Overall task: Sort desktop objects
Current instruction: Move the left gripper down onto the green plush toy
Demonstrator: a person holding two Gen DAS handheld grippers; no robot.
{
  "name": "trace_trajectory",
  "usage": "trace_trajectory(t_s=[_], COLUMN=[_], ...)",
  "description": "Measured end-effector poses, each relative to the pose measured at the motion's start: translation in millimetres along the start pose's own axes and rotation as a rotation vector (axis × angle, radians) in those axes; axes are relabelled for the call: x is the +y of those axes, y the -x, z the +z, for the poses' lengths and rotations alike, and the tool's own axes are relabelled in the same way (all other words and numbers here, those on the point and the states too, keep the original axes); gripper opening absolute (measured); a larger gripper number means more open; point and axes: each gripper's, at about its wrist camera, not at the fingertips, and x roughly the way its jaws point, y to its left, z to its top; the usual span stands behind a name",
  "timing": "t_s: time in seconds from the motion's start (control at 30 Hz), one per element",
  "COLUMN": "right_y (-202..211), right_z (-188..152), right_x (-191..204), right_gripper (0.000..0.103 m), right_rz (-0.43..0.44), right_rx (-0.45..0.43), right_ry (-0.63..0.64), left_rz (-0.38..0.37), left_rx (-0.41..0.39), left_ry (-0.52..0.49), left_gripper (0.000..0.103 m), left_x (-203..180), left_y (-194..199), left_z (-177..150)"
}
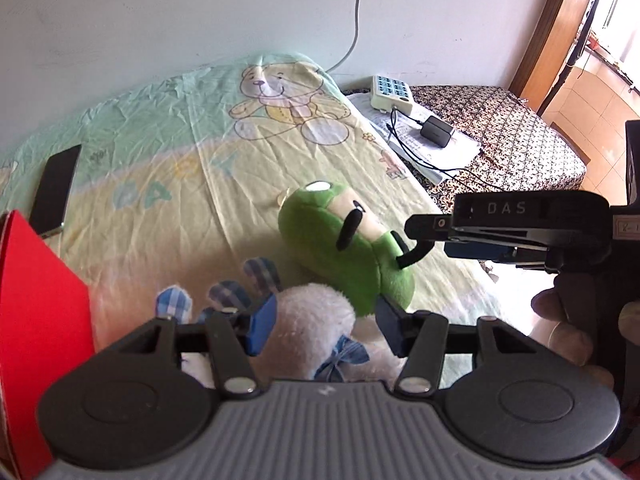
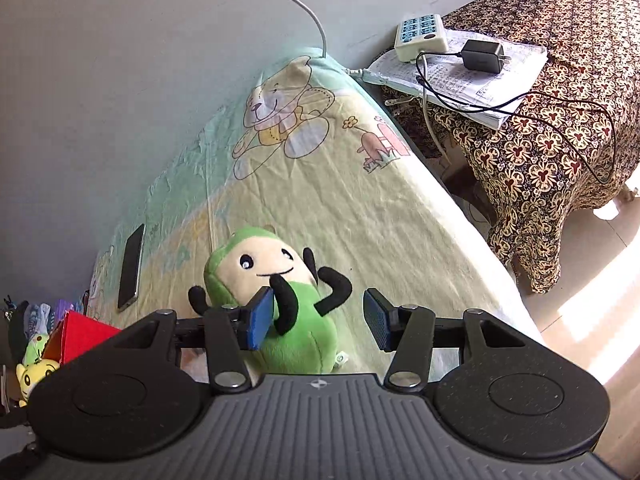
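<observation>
Evidently each gripper is lining up its own toy: the right gripper (image 2: pixel 318 318) hangs wide open, empty, over the green plush (image 2: pixel 280 292) on the bedsheet (image 2: pixel 360 208), while the left gripper (image 1: pixel 326 326), spread too, straddles the white plush (image 1: pixel 316 312) without clamping it.

**A:** So what's the room like?

**B:** Plain pale wall (image 1: pixel 168 20) behind a bed with a wrinkled green-and-yellow sheet (image 2: pixel 320 184), teddy bear print (image 1: pixel 284 100) up near the wall. A white cable (image 2: pixel 304 8) runs down the wall to the top corner of the bed.

**A:** Anything next to it?

**B:** A low table just beside the bed, under a brown patterned cloth (image 2: pixel 560 128). Tiled floor (image 2: pixel 600 300) with a bright patch of sun. In the left view there's a wooden frame (image 1: pixel 548 32) at the far right and strong daylight coming in past it.
</observation>
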Motion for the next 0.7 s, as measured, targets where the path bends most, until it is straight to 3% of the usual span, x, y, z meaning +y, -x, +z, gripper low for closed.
trace_trajectory(t_s=[0.23, 0.27, 0.4, 0.7], right_y=[-28.3, -32.4, -45.4, -60.2], right_z=[24.2, 25.7, 30.3, 35.0], right_x=[-1.4, -1.2, -1.5, 1.1], right_gripper=[0.053, 0.053, 0.056, 0.065], right_rz=[0.049, 0.058, 0.112, 0.233], right_rx=[0.053, 0.066, 0.108, 0.204], right_ry=[0.044, 0.053, 0.067, 0.091], left_rz=[0.009, -0.001, -0.032, -0.123], left_rx=[0.073, 0.080, 0.092, 0.135], left_ry=[0.085, 0.096, 0.134, 0.162], left_gripper=[0.059, 0.064, 0.069, 0.075], left_x=[0.6, 2.3, 9.2, 25.1], left_y=[-47.3, -51.4, -58.0, -72.0], left_z=[20.9, 22.4, 27.6, 31.0])
